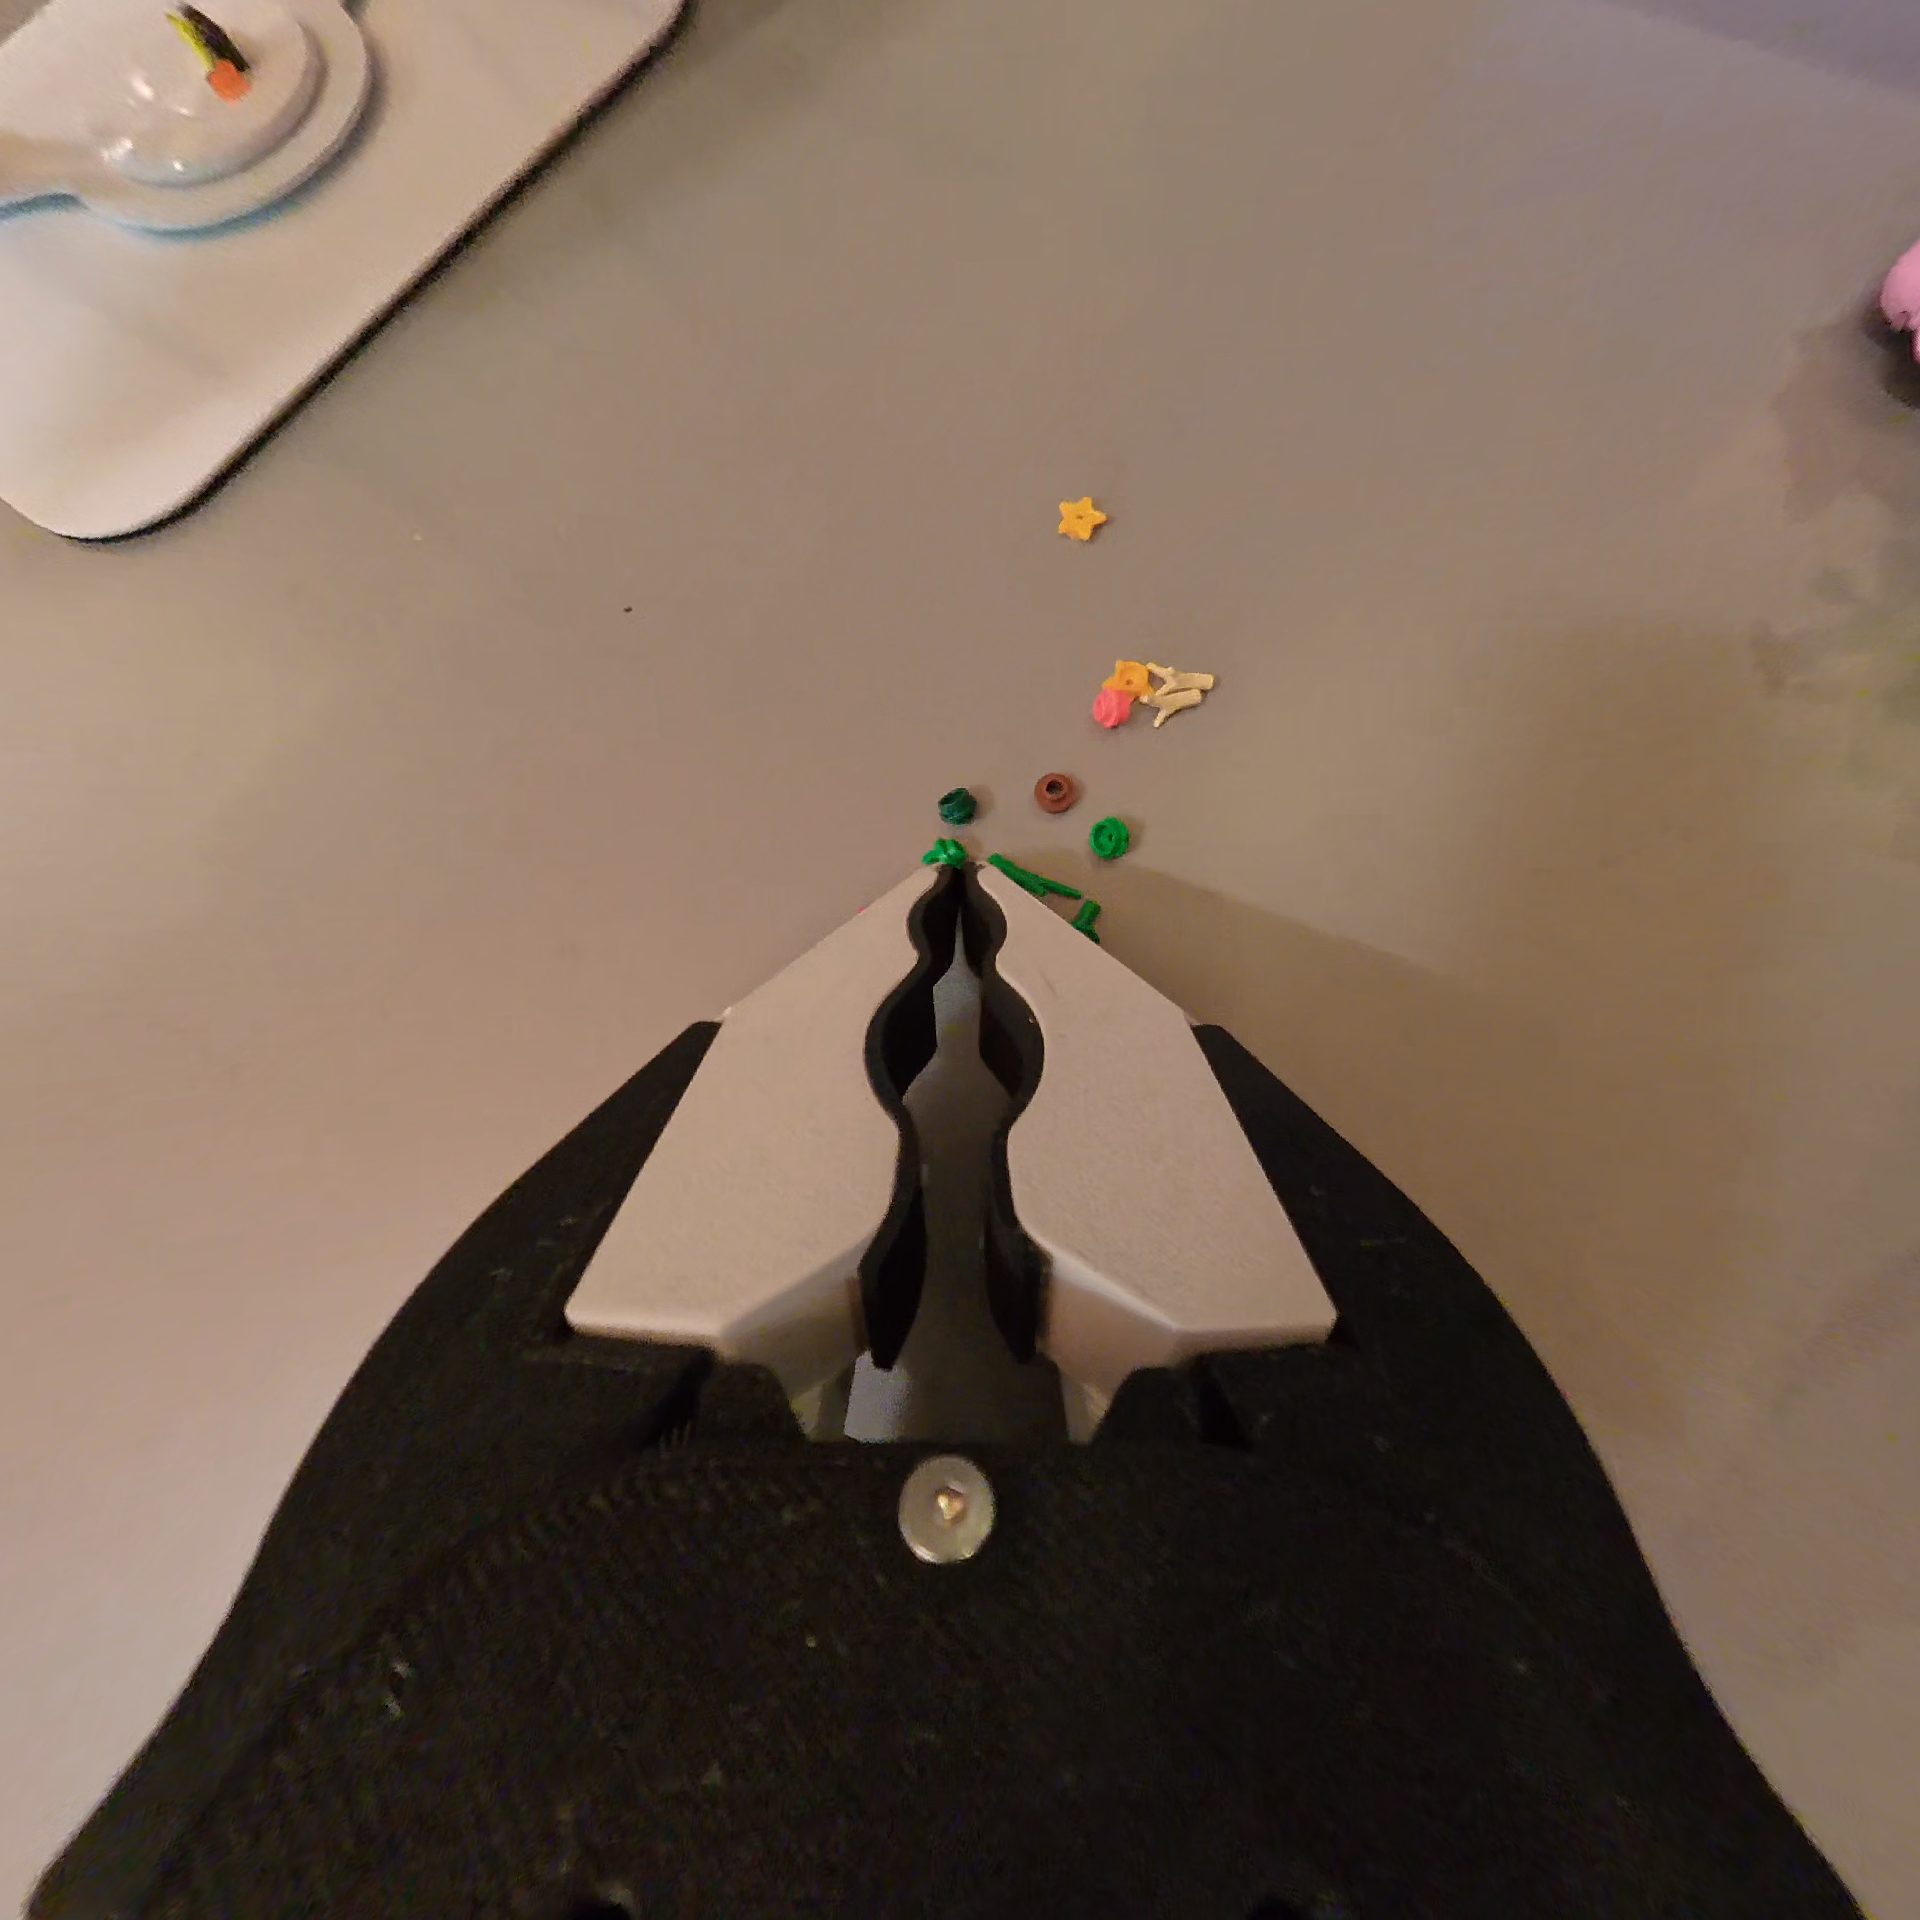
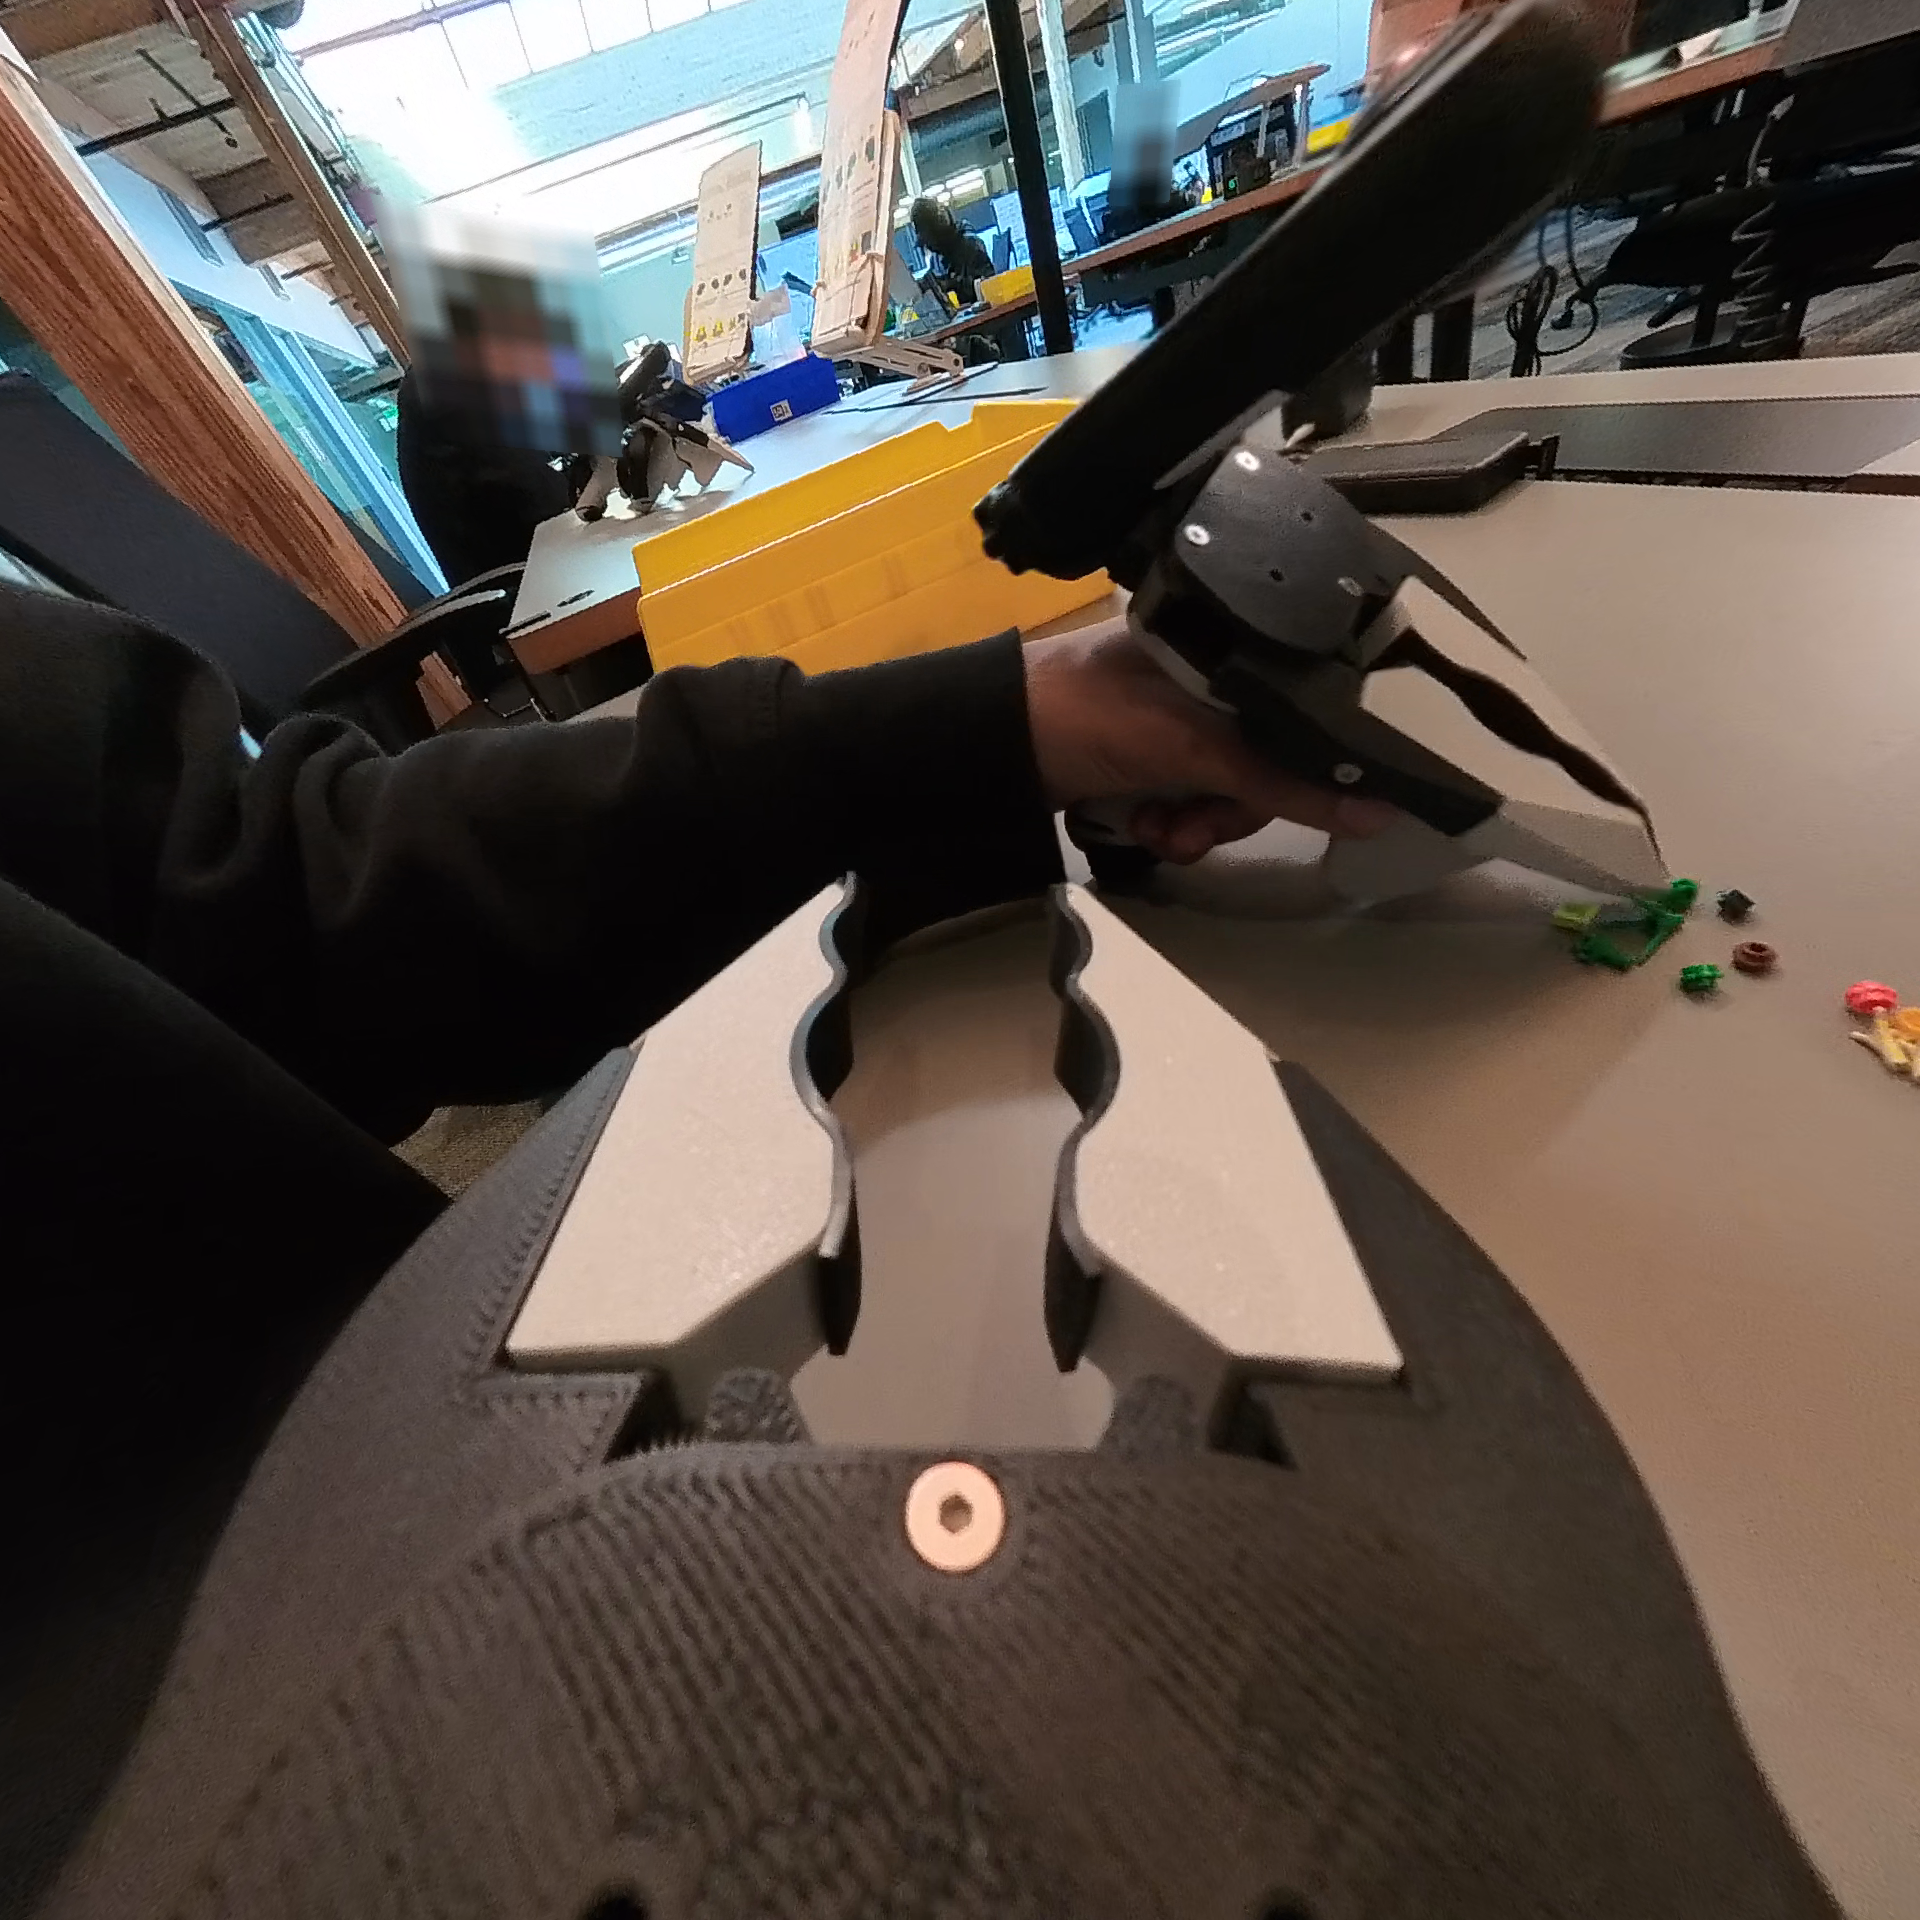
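Observation:
My left gripper (image 1: 958, 876) is shut, tips down on the grey table (image 1: 623, 779), pinching a small green plant-like piece (image 1: 943, 854) that sticks out past the tips. It also shows in the right wrist view (image 2: 1654, 881), held by a hand (image 2: 1122, 748) in a black sleeve. Around its tips lie green stems (image 1: 1039, 885), a dark green stud (image 1: 956, 803), a brown stud (image 1: 1055, 792) and a green round piece (image 1: 1110, 837). My right gripper (image 2: 956, 899) is open and empty, above the table's near edge, left of these pieces.
Farther off lie a yellow star piece (image 1: 1082, 517) and a cluster of orange, pink and cream pieces (image 1: 1148, 694). A white mat (image 1: 260, 343) at the far left bears a white dish (image 1: 156, 114) holding an orange-tipped piece (image 1: 227, 73). A yellow bin (image 2: 862, 561) stands behind. Some 20 centimeters of space lies between my two pairs of fingers.

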### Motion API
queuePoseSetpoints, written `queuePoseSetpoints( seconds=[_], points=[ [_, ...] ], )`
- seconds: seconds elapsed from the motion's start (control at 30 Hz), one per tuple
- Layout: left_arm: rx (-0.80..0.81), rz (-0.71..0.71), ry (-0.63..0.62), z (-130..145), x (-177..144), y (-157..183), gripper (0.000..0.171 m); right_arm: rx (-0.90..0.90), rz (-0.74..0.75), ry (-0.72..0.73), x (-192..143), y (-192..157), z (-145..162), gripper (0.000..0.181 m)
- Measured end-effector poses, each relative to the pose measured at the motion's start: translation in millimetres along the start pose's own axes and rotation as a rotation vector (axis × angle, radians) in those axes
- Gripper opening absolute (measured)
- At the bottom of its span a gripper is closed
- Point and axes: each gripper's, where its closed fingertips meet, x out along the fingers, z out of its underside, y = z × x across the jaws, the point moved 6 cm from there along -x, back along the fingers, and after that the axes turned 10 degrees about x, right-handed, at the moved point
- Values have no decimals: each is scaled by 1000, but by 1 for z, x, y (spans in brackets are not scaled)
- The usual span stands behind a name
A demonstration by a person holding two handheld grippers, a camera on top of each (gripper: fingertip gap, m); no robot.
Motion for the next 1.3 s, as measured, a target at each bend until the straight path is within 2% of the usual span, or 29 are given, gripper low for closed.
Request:
queuePoseSetpoints(
  seconds=[0.17, 0.43, 0.8, 1.03, 1.13, 1.23, 1.3],
  points=[
    [-84, 1, 80, 6, -17, -4, 0, 20, -11, 18, -2, 1, -2, 34],
    [-37, 33, -14, 20, -18, 4, 0, 23, -18, 26, -3, 1, -2, 34],
    [62, 9, -15, -2, 1, 16, 0, -16, -6, 2, 0, -3, 1, 33],
    [-81, -88, 79, 5, -20, -3, 0, 15, -22, 28, -3, -1, -2, 33],
    [-134, -154, 10, 14, -18, -15, 0, 17, -26, 25, -3, -2, -1, 33],
    [-136, -137, -63, 18, -10, -16, 0, 10, -24, 24, -3, -2, -1, 33],
    [-101, -136, -60, 14, -7, -15, 0, 10, -23, 24, -3, -2, -1, 33]
  ],
)
